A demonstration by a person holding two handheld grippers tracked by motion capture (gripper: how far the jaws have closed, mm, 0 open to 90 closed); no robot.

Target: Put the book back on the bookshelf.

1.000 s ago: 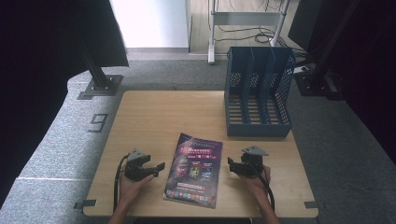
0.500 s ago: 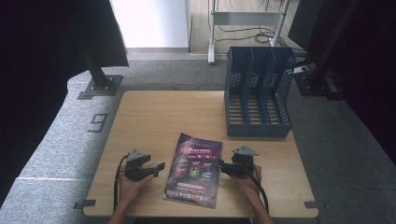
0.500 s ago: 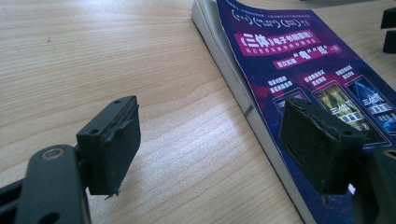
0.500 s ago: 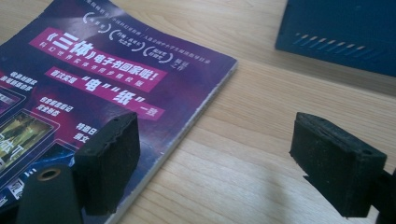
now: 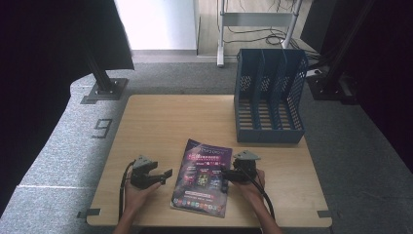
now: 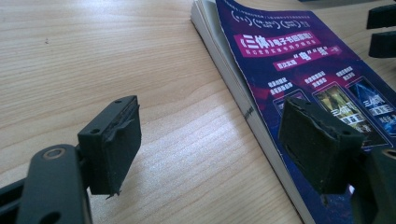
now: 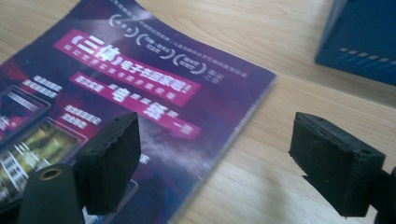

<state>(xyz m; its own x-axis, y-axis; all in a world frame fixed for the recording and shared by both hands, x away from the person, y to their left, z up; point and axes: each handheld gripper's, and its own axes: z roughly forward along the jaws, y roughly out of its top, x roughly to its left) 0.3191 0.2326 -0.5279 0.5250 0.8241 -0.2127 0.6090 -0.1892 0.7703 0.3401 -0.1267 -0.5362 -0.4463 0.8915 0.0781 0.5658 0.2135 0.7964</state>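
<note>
A purple magazine lies flat on the wooden table, toward the near edge and roughly midway between the person's two hands, its cover face up with white and pink printed text; it sits slightly askew, its top edge tipped toward the right; in the high view the left gripper rests on the table just left of the magazine, held in the left hand, its jaws pointing right toward the magazine's left edge and apart from it; in the left gripper view the two black jaws stand wide apart with nothing between them, one over bare wood and the other in front of the magazine's cover, and the thick stack of pages along the near edge shows between them; the right gripper is held in the right hand at the magazine's right edge, its jaws pointing left and reaching over the cover's margin; in the right gripper view its jaws are likewise spread wide and empty, one over the purple cover and the other over bare wood, with the magazine's right edge running between them; whether either jaw touches the paper cannot be told; a blue file rack with upright dividers stands at the table's far right corner, well apart from the magazine.
</note>
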